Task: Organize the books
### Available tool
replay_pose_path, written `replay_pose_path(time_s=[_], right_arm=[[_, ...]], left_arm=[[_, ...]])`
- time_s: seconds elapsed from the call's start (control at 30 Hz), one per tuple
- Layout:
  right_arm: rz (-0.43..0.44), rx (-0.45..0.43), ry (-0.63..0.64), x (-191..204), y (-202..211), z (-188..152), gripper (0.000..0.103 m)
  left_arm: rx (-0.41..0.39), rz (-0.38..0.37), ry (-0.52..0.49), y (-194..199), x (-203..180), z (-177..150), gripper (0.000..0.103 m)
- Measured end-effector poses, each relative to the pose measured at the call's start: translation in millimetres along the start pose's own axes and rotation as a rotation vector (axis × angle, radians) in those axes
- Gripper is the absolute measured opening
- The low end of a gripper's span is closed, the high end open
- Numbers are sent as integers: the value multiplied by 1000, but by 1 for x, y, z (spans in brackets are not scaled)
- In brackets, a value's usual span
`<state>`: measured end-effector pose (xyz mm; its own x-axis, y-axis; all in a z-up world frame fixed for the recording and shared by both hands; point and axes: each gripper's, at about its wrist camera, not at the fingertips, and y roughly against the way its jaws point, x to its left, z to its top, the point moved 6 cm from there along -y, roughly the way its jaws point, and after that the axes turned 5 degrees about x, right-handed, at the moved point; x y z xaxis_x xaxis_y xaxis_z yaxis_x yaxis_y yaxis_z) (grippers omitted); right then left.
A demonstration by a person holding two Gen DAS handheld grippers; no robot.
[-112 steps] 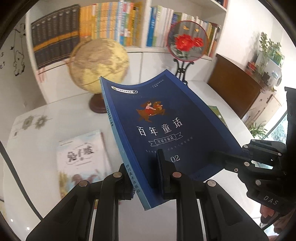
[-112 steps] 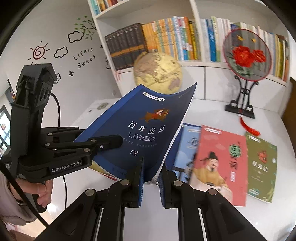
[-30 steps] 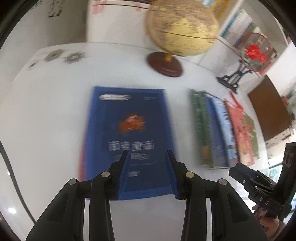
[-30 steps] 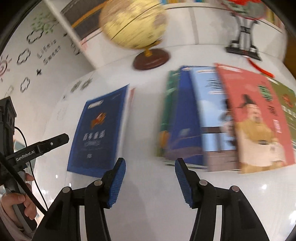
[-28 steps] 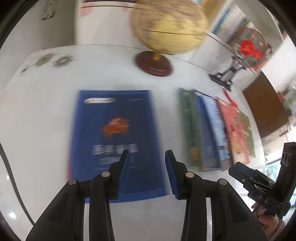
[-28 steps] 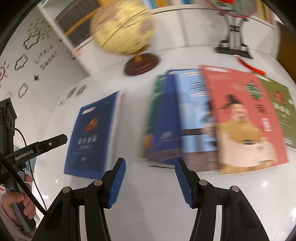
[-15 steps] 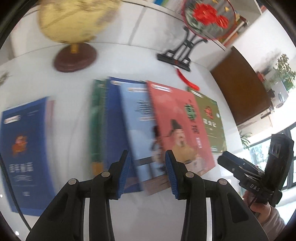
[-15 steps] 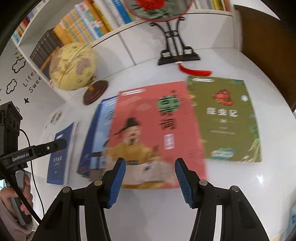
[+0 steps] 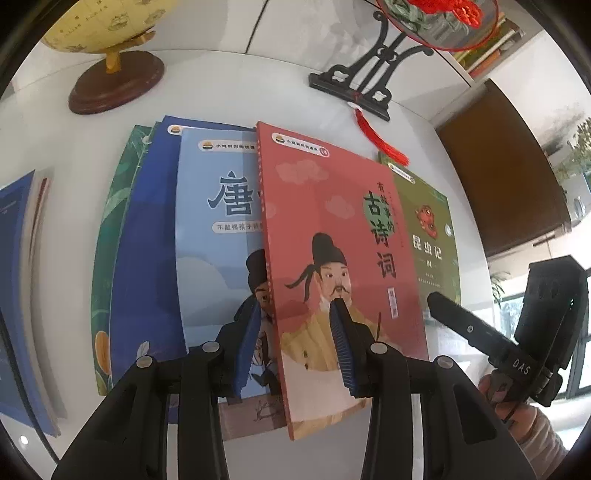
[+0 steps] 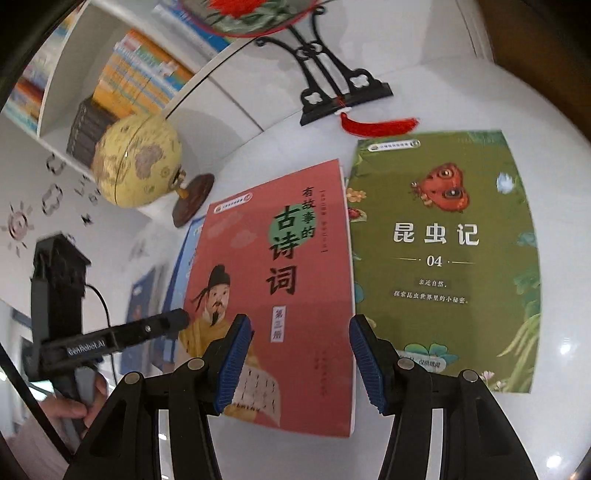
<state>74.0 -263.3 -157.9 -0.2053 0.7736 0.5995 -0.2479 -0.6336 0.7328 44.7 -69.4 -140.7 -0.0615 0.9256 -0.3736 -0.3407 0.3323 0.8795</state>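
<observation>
Several books lie fanned on the white table (image 9: pixel 229 96): a leafy green one (image 9: pixel 110 240), a dark blue one (image 9: pixel 147 240), a light blue one (image 9: pixel 214 221), a red one with a robed figure (image 9: pixel 332 221) on top, and an olive insect book (image 9: pixel 432 229). My left gripper (image 9: pixel 295 347) hovers open over the red book's spine edge, nothing between its pads. My right gripper (image 10: pixel 301 358) hangs open over the red book (image 10: pixel 277 277) near its right edge, beside the olive book (image 10: pixel 443 258). A separate dark blue book (image 9: pixel 14 277) lies flat at the far left.
A yellow globe (image 9: pixel 103 29) on a brown base stands at the back left. A black fan stand (image 9: pixel 354 85) with a red tassel (image 9: pixel 380 140) is behind the books. Shelves of books (image 10: pixel 129 74) line the wall. A brown cabinet (image 9: pixel 517 166) is at right.
Both grippers, earlier shut on the dark blue book, have left it flat at the left. They swept right across the fanned row and now hover over the red book.
</observation>
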Motion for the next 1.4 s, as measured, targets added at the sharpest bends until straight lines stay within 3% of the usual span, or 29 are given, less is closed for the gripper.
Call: replay_pose_path(time_s=[0.1, 0.2, 0.27, 0.37, 0.47, 0.53, 0.6, 0.7, 0.77, 0.8, 0.83, 0.87, 1.0, 1.07, 1.1, 1.17, 1.2, 1.23, 1.3, 1.37, 1.4], right_arm=[[54, 7, -5, -4, -5, 1, 54], [35, 11, -20, -12, -13, 3, 54], [27, 11, -43, -19, -17, 4, 54], [106, -18, -70, -23, -17, 5, 56], [210, -15, -88, -20, -21, 5, 65], [236, -2, -91, -19, -21, 6, 66], [256, 36, -74, -16, -23, 5, 68], [320, 98, -90, -19, -20, 2, 68], [399, 107, -118, -23, -14, -4, 68], [426, 119, -148, -27, -14, -9, 62], [403, 121, -151, -28, -15, -12, 58], [358, 120, -126, -27, -16, -14, 60], [369, 98, -178, -29, -14, -16, 63], [365, 81, -189, -33, -10, -18, 63], [369, 80, -195, -35, -9, -19, 62], [376, 93, -232, -40, -9, -22, 48], [394, 86, -262, -43, -7, -22, 34], [461, 66, -308, -46, -3, -24, 26], [542, 25, -337, -44, 7, -26, 26], [532, 35, -285, -33, 9, -27, 26], [514, 44, -277, -31, 8, -27, 26]], left_arm=[[-19, -15, 6, -1, 0, 1, 39], [-30, -21, 2, -1, -1, 0, 42], [-36, -29, -5, -2, -4, 0, 50], [-48, -34, -27, -5, -12, 0, 64], [-66, 51, -85, -7, -21, -4, 65], [-77, 111, -140, -11, -27, -7, 65], [-86, 123, -154, -11, -27, -8, 65], [-83, 63, -114, -7, -20, -4, 65], [-47, -21, -42, -5, -15, 0, 65], [-24, -57, -28, -5, -14, 0, 65], [-5, -82, -26, -5, -14, -1, 65], [9, -100, -36, -4, -13, -3, 65], [59, -199, -18, 0, -12, -17, 65], [29, -225, 10, 3, -12, -24, 65], [-13, -245, 31, 8, -12, -27, 65], [-49, -350, 75, 13, -20, -29, 56], [-47, -391, 94, 12, -24, -30, 57], [-39, -375, 76, 9, -30, -32, 54], [-9, -282, -21, -1, -45, -37, 42], [31, -203, -46, -14, -49, -43, 33], [17, -208, -33, -13, -47, -44, 29]])
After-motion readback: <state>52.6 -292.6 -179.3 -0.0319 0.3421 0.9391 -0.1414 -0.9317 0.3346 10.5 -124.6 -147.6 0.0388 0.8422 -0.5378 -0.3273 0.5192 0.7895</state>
